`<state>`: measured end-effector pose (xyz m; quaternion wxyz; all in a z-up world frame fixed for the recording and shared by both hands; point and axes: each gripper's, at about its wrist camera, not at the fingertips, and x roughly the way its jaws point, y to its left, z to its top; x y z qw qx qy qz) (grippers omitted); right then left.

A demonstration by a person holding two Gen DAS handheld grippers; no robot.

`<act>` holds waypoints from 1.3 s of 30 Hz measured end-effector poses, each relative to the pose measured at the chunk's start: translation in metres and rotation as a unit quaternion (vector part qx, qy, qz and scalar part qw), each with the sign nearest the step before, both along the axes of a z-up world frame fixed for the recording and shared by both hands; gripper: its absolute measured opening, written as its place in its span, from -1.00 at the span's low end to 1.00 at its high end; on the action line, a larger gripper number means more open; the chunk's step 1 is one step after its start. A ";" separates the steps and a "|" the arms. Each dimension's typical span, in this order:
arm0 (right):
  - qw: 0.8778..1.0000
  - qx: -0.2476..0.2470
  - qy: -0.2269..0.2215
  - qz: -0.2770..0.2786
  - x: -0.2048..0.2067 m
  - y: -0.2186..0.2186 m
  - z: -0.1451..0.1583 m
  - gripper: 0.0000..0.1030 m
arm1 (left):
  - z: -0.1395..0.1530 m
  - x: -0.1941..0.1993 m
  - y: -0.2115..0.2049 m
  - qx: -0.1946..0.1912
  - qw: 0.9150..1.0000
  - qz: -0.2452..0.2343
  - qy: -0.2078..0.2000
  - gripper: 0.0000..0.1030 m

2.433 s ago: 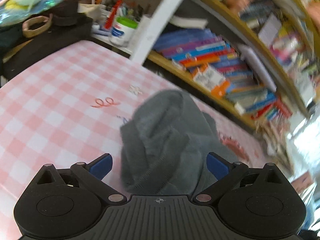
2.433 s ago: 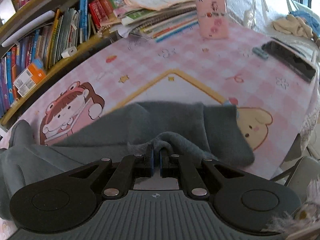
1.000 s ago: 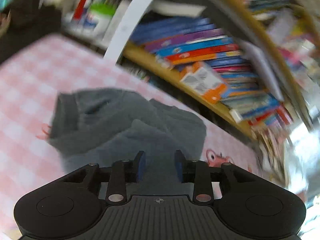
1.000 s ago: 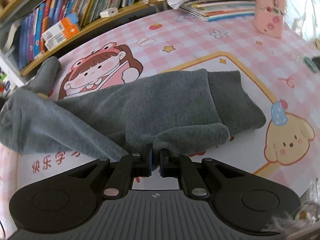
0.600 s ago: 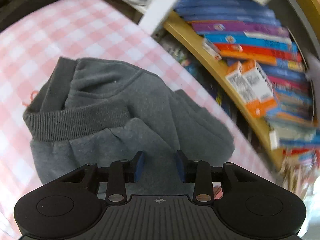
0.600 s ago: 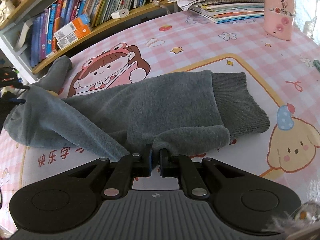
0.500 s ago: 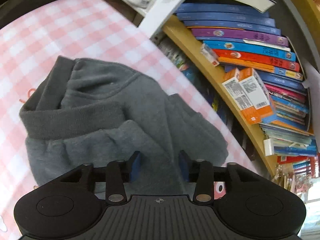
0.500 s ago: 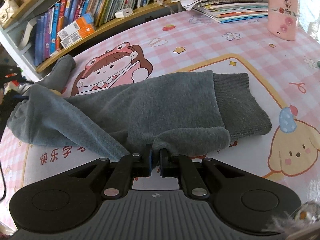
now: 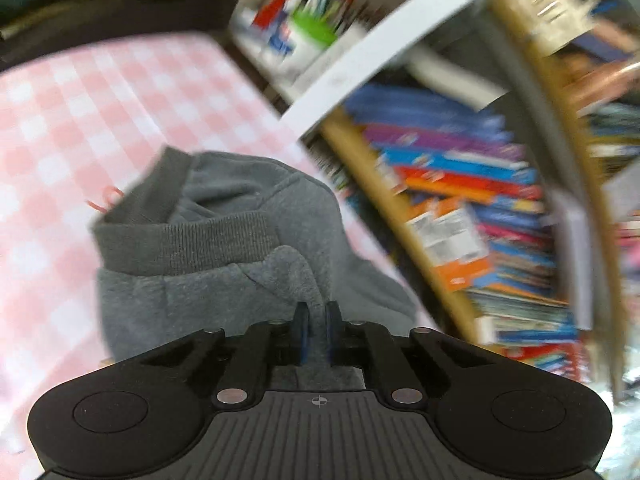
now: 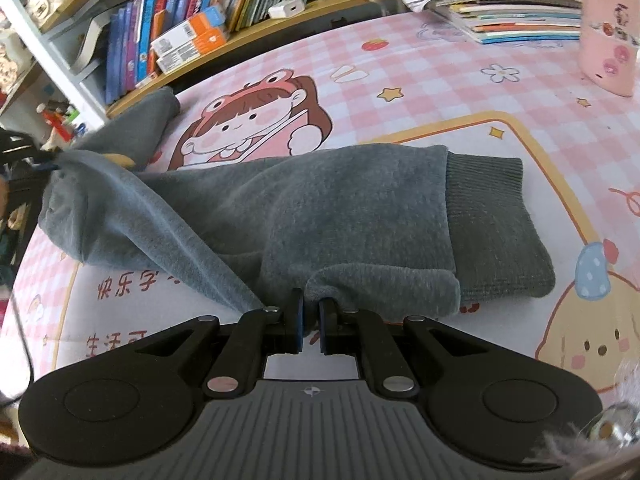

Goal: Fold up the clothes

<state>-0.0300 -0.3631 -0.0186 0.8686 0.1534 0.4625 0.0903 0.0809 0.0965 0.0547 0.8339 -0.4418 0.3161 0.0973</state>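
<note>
While the left-wrist view is motion-blurred, the left tongs [image 9: 316, 330] read as pinched down on a ridge of the grey sweatshirt [image 10: 320, 216], jaws nearly together with fabric between them. Garment lies bunched on the pink checked surface [image 9: 60, 120], ribbed band [image 9: 180, 246] crossing it just ahead of the tongs, bookshelf [image 9: 460, 208] behind. Right tongs [image 10: 311, 322] likewise nipped tight on the near edge of the cloth, which drapes in a taut line from there toward the left end. Ribbed cuff [image 10: 492, 224] lies flat at the right. Status, my read: partly folded, long bundle lying across the surface, one edge lifted between both grips. Not yet a compact stack; remaining folds unclear.
</note>
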 end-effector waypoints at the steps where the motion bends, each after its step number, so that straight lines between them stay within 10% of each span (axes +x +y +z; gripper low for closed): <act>1: 1.000 0.001 0.002 0.007 0.001 -0.001 0.000 -0.89 | 0.006 -0.020 0.004 0.002 1.000 -0.005 -0.012 -0.88; 9: 0.999 0.006 0.017 0.050 0.013 -0.006 0.000 -0.89 | -0.032 -0.154 0.041 -0.040 0.995 0.087 -0.003 -0.87; 18: 0.997 0.005 0.015 0.070 0.020 -0.001 0.000 -0.88 | -0.041 -0.131 0.033 -0.029 0.995 0.091 0.016 -0.83; 26: 0.998 0.018 0.013 0.055 0.013 -0.008 0.001 -0.88 | -0.046 -0.117 0.030 -0.014 0.992 0.099 0.079 0.14; 39: 0.999 0.020 -0.001 -0.044 0.008 -0.032 0.013 -0.47 | -0.068 -0.167 0.057 -0.039 0.981 0.171 0.087 0.08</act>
